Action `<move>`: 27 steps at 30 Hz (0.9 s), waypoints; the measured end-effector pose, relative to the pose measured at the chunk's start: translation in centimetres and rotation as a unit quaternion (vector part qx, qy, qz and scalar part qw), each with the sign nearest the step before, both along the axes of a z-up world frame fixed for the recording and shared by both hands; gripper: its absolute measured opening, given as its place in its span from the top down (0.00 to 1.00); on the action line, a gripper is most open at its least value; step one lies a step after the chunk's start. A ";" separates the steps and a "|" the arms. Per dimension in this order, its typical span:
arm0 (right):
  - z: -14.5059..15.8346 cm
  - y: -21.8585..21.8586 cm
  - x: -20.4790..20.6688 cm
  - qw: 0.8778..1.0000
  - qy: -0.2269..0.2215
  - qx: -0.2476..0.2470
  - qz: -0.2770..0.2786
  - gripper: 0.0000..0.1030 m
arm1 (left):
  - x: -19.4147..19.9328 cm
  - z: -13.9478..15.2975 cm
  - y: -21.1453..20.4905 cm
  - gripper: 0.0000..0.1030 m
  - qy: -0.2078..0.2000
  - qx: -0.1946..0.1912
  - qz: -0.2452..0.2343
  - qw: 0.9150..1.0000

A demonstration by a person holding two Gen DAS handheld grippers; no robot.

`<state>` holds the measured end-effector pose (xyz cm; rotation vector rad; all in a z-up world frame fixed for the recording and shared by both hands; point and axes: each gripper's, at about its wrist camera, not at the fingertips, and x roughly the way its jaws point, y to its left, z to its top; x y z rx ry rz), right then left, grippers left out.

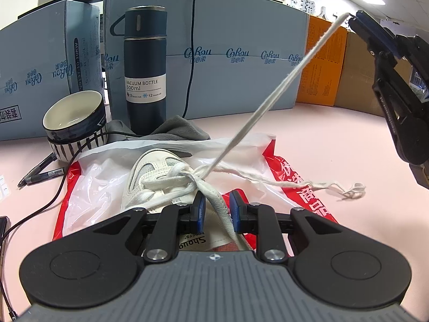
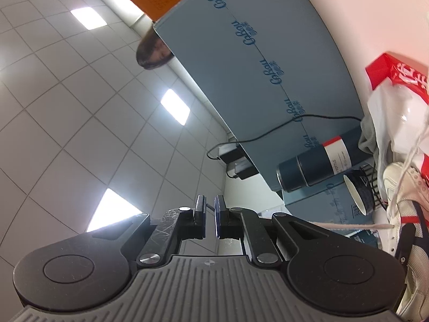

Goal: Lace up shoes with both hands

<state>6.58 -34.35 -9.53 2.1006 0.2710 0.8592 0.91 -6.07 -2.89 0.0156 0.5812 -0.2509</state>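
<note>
Here, the white low-top sneaker (image 1: 158,177) lies on a crinkled red-and-white plastic bag (image 1: 91,177) near the middle of the pink counter (image 1: 321,139). The left gripper (image 1: 216,209) sits low just behind the shoe, its blue pads apart, with a flat white strip, lace or tongue I cannot tell, running between them unclamped. The right gripper (image 1: 351,18) is high above the counter's right side, pinched on the end of the flat white lace (image 1: 268,102), which runs taut down to the eyelets. In its own wrist view the jaws stand close together, the lace trailing off to the side.

Risks, as I judge them:
- Nothing pins the shoe; a harder pull could tip it or drag it on the slick bag.
- Lace end could slip from the narrow pinch.
- The other, frayed lace end (image 1: 348,187) lies loose toward the right edge and could snag.

Around: dark blue vacuum bottle (image 1: 145,72), stacked striped ceramic bowls (image 1: 72,126), grey cloth (image 1: 174,131) and black cable (image 1: 43,204) crowd the left rear; pale blue cartons (image 1: 241,80) wall the back edge. A person sits behind them.
</note>
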 end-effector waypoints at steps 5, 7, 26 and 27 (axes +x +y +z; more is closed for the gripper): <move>0.3 -1.0 -0.1 1.000 -0.007 0.012 -0.018 0.94 | 0.0 0.0 -0.1 0.82 -0.001 0.003 0.003 1.000; 0.5 -1.5 -0.1 0.999 -0.012 0.015 -0.027 0.94 | -0.1 0.1 -0.2 0.82 -0.002 0.004 0.003 1.000; 1.4 -6.4 -0.8 0.994 -0.017 0.016 -0.108 0.94 | 0.0 0.1 -0.2 0.82 -0.002 0.004 0.004 1.000; 1.6 -6.7 -0.8 0.994 -0.014 0.001 -0.106 0.94 | 0.0 0.1 -0.2 0.82 -0.002 0.004 0.004 1.000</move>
